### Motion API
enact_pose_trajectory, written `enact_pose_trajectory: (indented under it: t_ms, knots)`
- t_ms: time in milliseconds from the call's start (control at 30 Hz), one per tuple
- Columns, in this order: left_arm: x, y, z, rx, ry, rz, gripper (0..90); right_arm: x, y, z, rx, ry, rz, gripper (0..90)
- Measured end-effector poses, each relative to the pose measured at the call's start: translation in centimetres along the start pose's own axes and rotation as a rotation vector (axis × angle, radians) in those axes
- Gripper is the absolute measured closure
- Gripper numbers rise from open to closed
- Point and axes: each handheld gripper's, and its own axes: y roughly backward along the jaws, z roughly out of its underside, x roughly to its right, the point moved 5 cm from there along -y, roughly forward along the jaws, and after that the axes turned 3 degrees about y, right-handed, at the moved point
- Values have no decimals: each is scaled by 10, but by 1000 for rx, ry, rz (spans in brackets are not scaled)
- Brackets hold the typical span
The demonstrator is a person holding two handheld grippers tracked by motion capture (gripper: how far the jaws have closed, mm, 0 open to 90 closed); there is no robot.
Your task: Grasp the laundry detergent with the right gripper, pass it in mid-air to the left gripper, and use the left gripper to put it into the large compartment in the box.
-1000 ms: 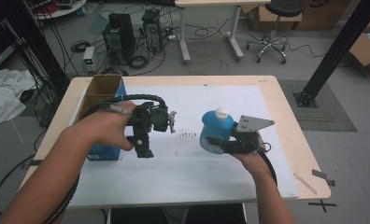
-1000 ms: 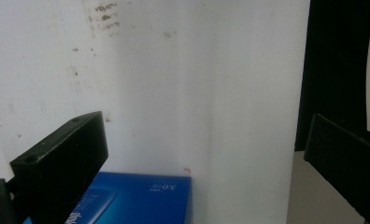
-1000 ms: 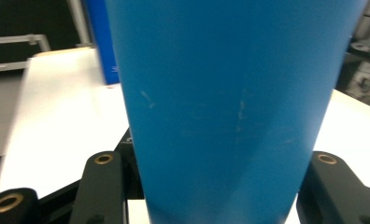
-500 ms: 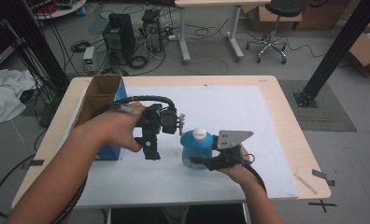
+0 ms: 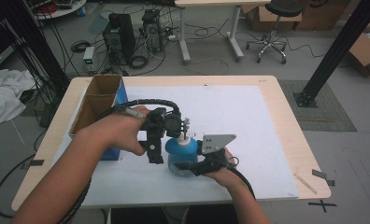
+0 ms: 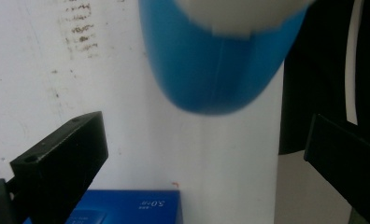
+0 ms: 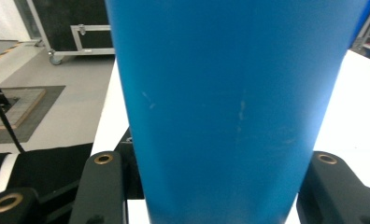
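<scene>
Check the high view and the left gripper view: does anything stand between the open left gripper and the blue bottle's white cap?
Nothing visible does. The left gripper hangs open just above the blue bottle, with only air between its jaws and the white cap.

Both forearms enter from the near edge of the table. Left gripper (image 5: 185,125) held above mid-table, pointing down, jaws wide apart, nothing between them. Right gripper (image 5: 181,164) lies level near the front edge, jaws clamped.

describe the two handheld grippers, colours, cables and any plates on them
Both are black. The left gripper trails a ribbed black cable looping over the hand. The right gripper carries a grey three-cornered plate dotted with small holes, and its jaws show brass-ringed screw holes. Forearms are bare, no sleeves.
</scene>
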Motion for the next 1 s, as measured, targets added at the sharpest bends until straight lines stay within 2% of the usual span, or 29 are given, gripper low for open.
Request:
enact_pose_trajectory:
  t_ms: [400,1000]
  knots:
    - [5,-3,-1,-1,-1,15,1,-6,-27,-12,3,6,-49,459]
    - [9,-10,-1,1,3,6,10,-5,-45,-17,13,2,-68,459]
